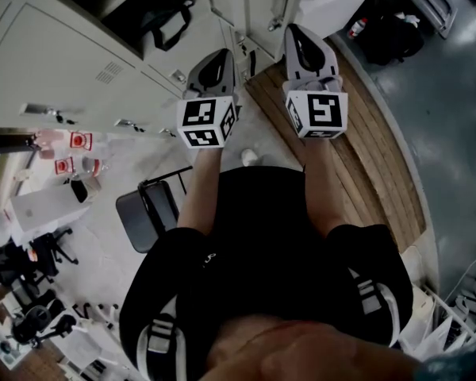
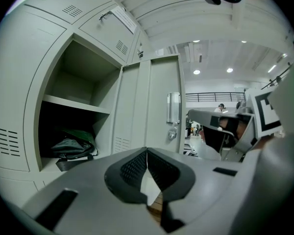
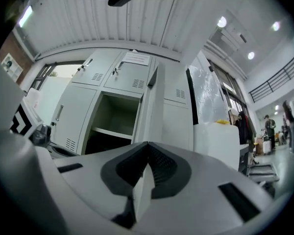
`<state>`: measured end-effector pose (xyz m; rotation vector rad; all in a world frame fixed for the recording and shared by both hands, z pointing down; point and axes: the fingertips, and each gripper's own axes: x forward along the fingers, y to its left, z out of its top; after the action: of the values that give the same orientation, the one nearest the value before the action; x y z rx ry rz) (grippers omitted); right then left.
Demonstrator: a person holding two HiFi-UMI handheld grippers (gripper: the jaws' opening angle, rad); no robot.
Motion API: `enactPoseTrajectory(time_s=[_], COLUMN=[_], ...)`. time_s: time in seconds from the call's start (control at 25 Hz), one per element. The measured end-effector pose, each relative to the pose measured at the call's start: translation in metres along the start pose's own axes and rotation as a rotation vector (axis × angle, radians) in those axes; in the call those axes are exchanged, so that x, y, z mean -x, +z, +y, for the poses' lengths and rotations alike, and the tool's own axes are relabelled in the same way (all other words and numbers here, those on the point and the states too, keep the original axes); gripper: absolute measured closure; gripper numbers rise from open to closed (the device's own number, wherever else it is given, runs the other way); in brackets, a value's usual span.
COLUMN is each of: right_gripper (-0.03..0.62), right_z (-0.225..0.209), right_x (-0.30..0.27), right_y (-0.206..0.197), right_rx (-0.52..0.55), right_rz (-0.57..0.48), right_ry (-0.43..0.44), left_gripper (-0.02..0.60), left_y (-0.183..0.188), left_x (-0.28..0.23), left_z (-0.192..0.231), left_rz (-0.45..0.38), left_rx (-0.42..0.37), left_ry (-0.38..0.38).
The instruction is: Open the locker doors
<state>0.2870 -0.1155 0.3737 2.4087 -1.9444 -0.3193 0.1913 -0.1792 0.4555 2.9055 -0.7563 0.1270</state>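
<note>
Grey lockers (image 1: 79,62) fill the top left of the head view. One compartment (image 2: 73,106) stands open with a black bag (image 2: 71,148) on its floor; the bag also shows from above (image 1: 163,22). A tall grey door (image 2: 161,106) with a handle (image 2: 173,109) stands to the right of that compartment. My right gripper (image 3: 148,145) looks straight along this door's edge (image 3: 154,97) and is shut on it; from the left gripper view the right gripper (image 2: 208,116) meets the door's free edge. My left gripper (image 2: 147,151) is shut on nothing and held beside it (image 1: 220,51).
A wooden platform (image 1: 357,149) runs along the floor at the foot of the lockers. A dark folding chair (image 1: 147,209) and several bottles (image 1: 71,153) are at the left. A white container (image 3: 218,141) stands right of the lockers. People (image 3: 270,129) stand far off.
</note>
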Motion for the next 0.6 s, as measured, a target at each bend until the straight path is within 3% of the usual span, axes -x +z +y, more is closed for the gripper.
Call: enactPoseTrajectory(time_s=[0.28, 0.6], right_gripper=[0.576, 0.576], right_z=[0.039, 0.109], right_x=[-0.017, -0.046], right_y=[0.003, -0.018], right_rx=[0.001, -0.043], right_rz=[-0.024, 0.021], right_ry=[0.121, 0.307], left_gripper=[0.571, 0.571], left_y=[-0.004, -0.004], left_x=[0.008, 0.053], left_z=[0.020, 0.083], left_rz=[-0.008, -0.051], left_rx=[0.019, 0.045], left_ry=[0.060, 0.245])
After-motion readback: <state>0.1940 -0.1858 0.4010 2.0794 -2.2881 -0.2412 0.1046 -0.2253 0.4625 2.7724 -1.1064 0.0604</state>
